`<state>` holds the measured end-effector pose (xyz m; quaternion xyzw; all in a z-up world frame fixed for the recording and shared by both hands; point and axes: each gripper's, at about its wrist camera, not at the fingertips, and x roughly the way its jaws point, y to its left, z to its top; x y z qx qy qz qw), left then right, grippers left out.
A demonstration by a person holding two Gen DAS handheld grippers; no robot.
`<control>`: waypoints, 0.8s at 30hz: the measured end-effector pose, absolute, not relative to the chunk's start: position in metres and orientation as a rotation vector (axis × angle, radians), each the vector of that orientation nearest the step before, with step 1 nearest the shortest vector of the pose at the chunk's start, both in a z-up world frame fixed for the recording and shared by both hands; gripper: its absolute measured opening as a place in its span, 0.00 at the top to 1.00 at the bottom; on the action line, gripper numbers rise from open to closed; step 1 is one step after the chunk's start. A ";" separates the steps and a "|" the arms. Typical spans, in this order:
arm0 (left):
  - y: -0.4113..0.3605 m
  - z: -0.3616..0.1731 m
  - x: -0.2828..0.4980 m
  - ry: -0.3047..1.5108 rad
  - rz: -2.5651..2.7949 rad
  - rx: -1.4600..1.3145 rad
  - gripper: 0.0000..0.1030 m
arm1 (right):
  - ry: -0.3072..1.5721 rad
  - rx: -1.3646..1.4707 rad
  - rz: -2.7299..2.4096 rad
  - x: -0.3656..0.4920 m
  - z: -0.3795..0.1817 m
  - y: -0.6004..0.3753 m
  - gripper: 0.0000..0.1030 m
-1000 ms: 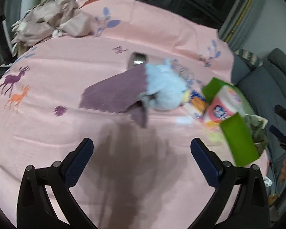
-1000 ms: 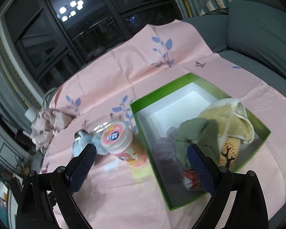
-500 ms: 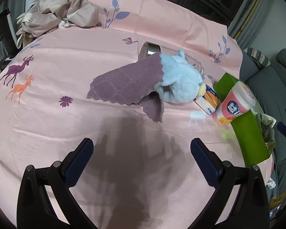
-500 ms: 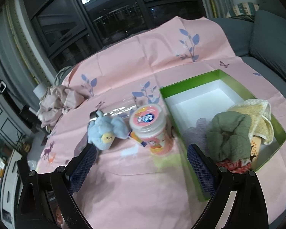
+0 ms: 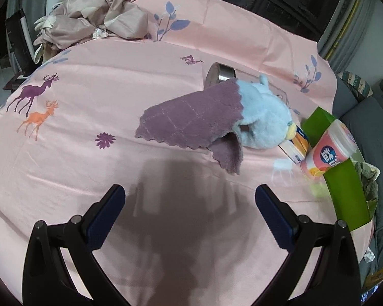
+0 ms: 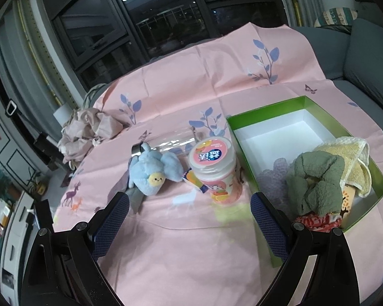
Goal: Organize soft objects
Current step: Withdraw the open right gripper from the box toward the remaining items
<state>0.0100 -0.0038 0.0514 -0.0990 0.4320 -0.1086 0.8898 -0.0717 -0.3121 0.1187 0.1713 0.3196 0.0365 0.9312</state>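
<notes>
Purple cloth [image 5: 191,119] lies draped against blue plush toy [image 5: 264,119], straight ahead of left gripper [image 5: 190,199], its long axis probably slanting across the approach. Left gripper nearer; both it and right gripper [image 6: 189,207] gape wide, empty.

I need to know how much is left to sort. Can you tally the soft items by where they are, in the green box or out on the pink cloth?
In the green box: 4 (yellow towel, green cloth, lavender cloth, red patterned cloth)
On the pink cloth: 2 (purple cloth, blue plush toy)
Total: 6
</notes>
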 end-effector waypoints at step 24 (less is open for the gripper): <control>0.012 0.076 0.000 0.862 -0.232 -0.253 0.02 | 0.689 0.236 0.148 -0.065 0.115 -0.259 0.06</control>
